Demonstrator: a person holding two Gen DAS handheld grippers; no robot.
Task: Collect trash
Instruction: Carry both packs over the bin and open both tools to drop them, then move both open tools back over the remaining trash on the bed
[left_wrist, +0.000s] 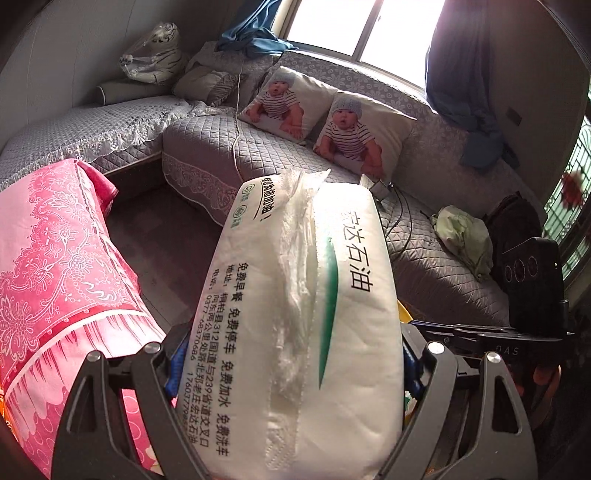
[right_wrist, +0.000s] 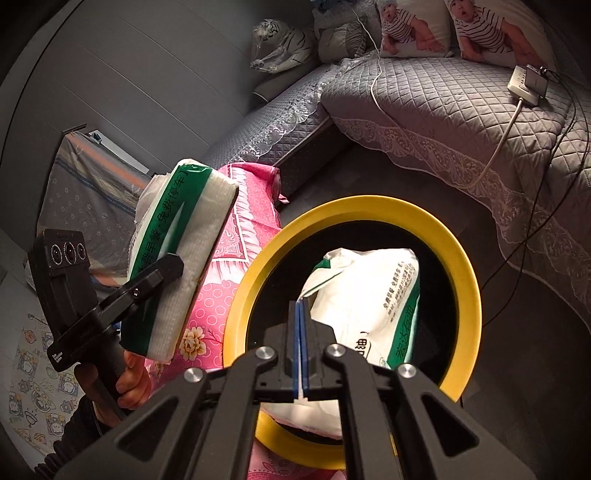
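My left gripper (left_wrist: 291, 354) is shut on a white tissue pack (left_wrist: 295, 314) with green stripe and black print; the pack fills the view and hides the fingertips. In the right wrist view that same pack (right_wrist: 181, 254) is held up in the left gripper (right_wrist: 162, 273), to the left of a yellow-rimmed bin (right_wrist: 469, 295). My right gripper (right_wrist: 301, 343) is shut on the thin edge of a second white and green tissue pack (right_wrist: 365, 295), which hangs inside the bin's opening.
A pink floral cloth (left_wrist: 62, 266) covers something beside the bin; it also shows in the right wrist view (right_wrist: 243, 236). A grey quilted sofa (right_wrist: 443, 110) with baby-print pillows (left_wrist: 291, 99), a power strip (right_wrist: 524, 83) and cables lies beyond, across dark floor (left_wrist: 166, 236).
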